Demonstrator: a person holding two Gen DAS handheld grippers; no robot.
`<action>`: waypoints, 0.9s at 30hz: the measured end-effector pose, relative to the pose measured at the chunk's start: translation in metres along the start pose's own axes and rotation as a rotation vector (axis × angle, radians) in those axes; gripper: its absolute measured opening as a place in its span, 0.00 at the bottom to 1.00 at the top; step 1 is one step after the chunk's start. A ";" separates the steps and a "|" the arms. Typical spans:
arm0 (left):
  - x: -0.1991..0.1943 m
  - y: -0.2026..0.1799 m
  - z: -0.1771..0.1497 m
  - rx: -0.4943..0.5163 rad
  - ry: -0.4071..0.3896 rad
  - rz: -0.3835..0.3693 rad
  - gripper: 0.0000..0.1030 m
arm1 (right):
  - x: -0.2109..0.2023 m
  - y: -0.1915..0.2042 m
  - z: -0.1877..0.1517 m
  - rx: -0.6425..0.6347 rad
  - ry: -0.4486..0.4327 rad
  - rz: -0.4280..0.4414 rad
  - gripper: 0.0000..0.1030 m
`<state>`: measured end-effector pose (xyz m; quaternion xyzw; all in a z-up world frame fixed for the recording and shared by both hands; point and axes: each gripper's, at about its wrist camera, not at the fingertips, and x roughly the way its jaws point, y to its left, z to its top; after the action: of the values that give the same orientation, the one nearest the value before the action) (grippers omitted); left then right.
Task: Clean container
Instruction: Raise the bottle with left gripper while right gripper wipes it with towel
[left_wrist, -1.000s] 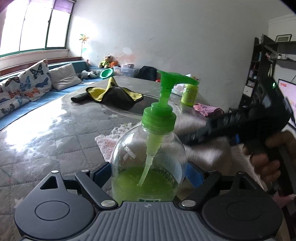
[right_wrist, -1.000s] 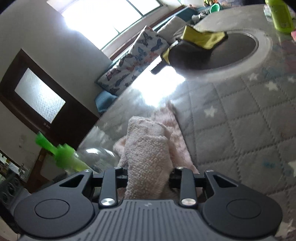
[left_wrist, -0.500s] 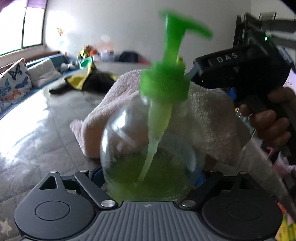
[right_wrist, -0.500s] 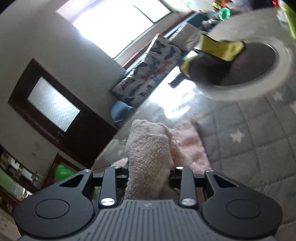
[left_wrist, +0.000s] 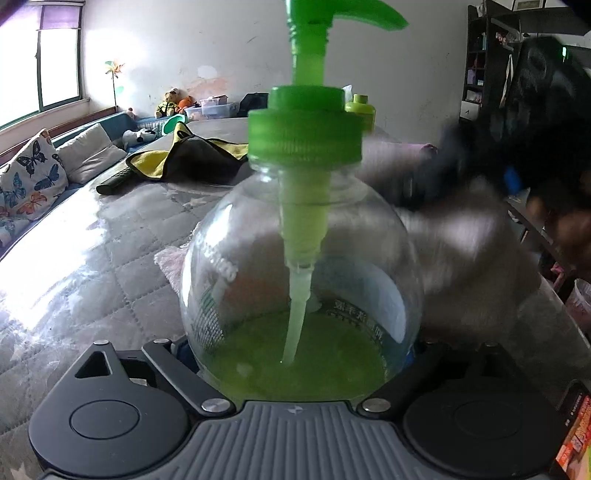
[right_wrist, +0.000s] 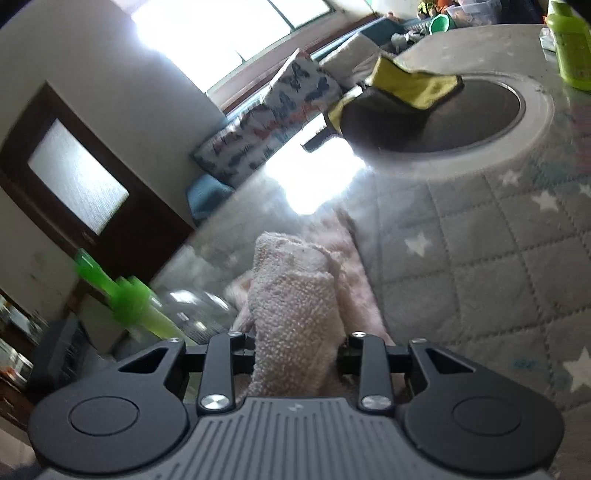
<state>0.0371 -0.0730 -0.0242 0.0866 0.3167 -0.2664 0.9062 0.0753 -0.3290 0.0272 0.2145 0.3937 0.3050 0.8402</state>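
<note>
My left gripper (left_wrist: 301, 354) is shut on a clear round pump bottle (left_wrist: 301, 266) with a green pump cap and some green liquid in the bottom; it holds the bottle upright. My right gripper (right_wrist: 297, 347) is shut on a folded pale pink towel (right_wrist: 295, 306). In the left wrist view the towel (left_wrist: 469, 258) and the right gripper (left_wrist: 517, 166) are blurred at the bottle's right side, against it. In the right wrist view the bottle (right_wrist: 147, 306) sits at the lower left of the towel.
A grey quilted star-pattern cloth (right_wrist: 480, 240) covers the table. A yellow-and-black cloth (left_wrist: 195, 155) lies on a dark round inset (right_wrist: 443, 122) further back. A green container (right_wrist: 569, 44) stands at the far side. A cushioned bench (left_wrist: 44, 173) runs along the left.
The towel was draped over the bottle's top and back half a second ago; now it has come down to the bottle's right side. The bottle has swung back upright.
</note>
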 end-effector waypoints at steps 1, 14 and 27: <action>0.001 0.001 0.001 -0.003 0.000 0.002 0.95 | -0.003 0.002 0.005 0.010 -0.020 0.024 0.29; 0.017 0.014 0.011 -0.014 0.012 0.028 1.00 | 0.026 -0.023 0.018 0.174 -0.041 0.092 0.29; 0.018 0.016 0.011 -0.011 0.013 0.028 1.00 | 0.007 -0.009 0.011 0.069 -0.046 0.008 0.29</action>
<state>0.0634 -0.0706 -0.0264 0.0877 0.3229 -0.2511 0.9083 0.0905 -0.3319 0.0247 0.2518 0.3838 0.2898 0.8398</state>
